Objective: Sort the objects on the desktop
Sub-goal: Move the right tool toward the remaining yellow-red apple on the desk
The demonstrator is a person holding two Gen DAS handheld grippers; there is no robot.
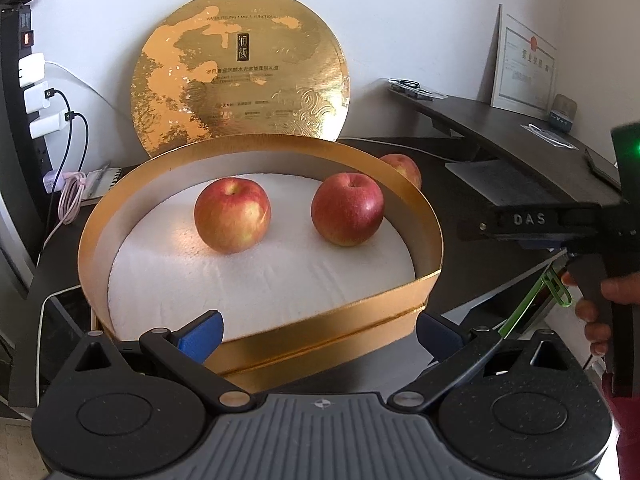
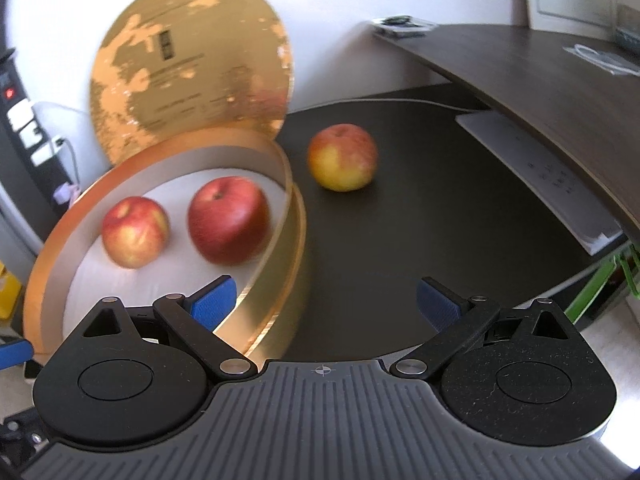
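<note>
A round gold box (image 1: 260,146) with a white foam lining stands on the black desk (image 2: 400,240). Two red apples (image 1: 232,216) (image 1: 346,208) lie inside it, also seen as two apples (image 2: 134,232) (image 2: 228,226) in the right wrist view. A third apple (image 2: 342,158) sits on the desk right of the box, half hidden behind the rim as an apple (image 1: 402,168) in the left wrist view. My left gripper (image 1: 318,334) is open at the box's near wall. My right gripper (image 2: 326,302) is open and holds nothing, low over the desk in front of the third apple.
The gold lid (image 1: 240,72) leans on the wall behind the box. A power strip with chargers and cables (image 1: 36,92) stands at the left. A raised dark shelf (image 1: 500,128) with a framed certificate (image 1: 524,60) runs along the right, a white keyboard (image 2: 540,176) beneath it.
</note>
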